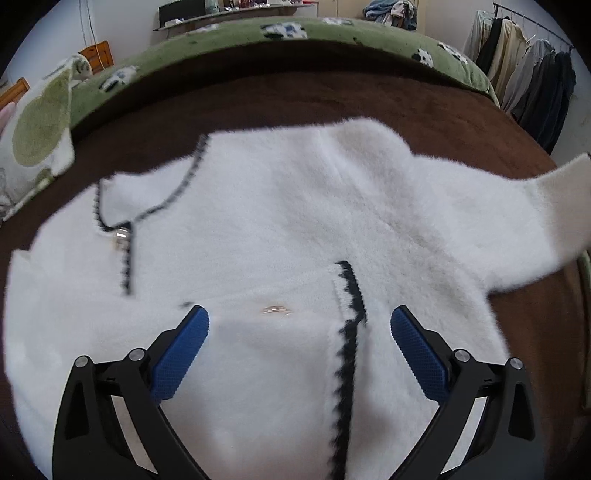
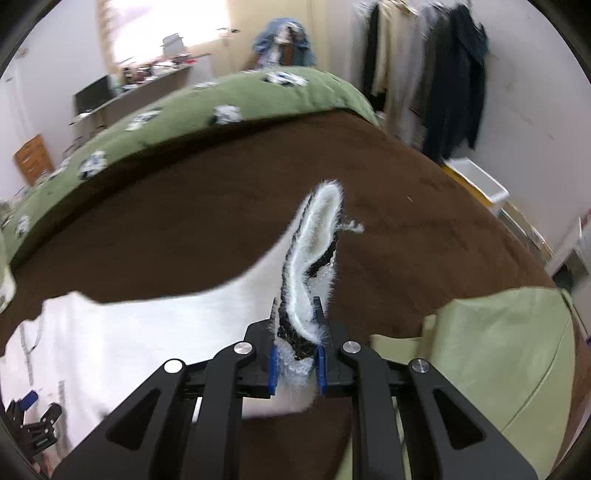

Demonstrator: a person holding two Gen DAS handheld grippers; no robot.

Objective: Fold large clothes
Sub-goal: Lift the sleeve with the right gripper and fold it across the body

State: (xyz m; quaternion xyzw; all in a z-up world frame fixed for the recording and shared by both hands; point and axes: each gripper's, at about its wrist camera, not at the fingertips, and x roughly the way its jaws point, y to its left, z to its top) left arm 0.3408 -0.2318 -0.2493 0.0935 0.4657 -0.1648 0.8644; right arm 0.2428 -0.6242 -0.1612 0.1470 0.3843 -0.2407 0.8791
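White fluffy cardigan [image 1: 280,221] spread front-up across brown blanket [image 1: 332,85] on the bed, black zigzag trim [image 1: 349,332] running down the front opening and around the neckline, small metal clasp [image 1: 122,234] at the collar. One sleeve [image 1: 517,218] stretched out and lifted toward the right edge of the left wrist view, cuff end off the blanket. Left gripper [image 1: 299,317] poised over the lower front of the garment, blue ribbed pads [image 1: 181,354] spread wide apart, nothing pinched between them, trim line passing through the gap below. Right gripper [image 2: 297,325] clamped tight on a cuff [image 2: 314,258], white fleece and black trim squeezed between the blue pads [image 2: 273,365] and sticking up past the tips in a narrow fold; rest of the sleeve trailing down and left to the body of the cardigan on the blanket. Left gripper also visible at the lower left corner of the right wrist view, small and partly cut off. Green quilt [image 1: 258,35] with white-and-blue patches bunched along the far side of the bed. Pale green cushion [image 2: 517,362] just right of the right gripper. Clothes rack [image 1: 528,74] with dark and beige garments against the wall on the right. Desk [image 2: 140,88] with a monitor and clutter by the far wall, blurred.
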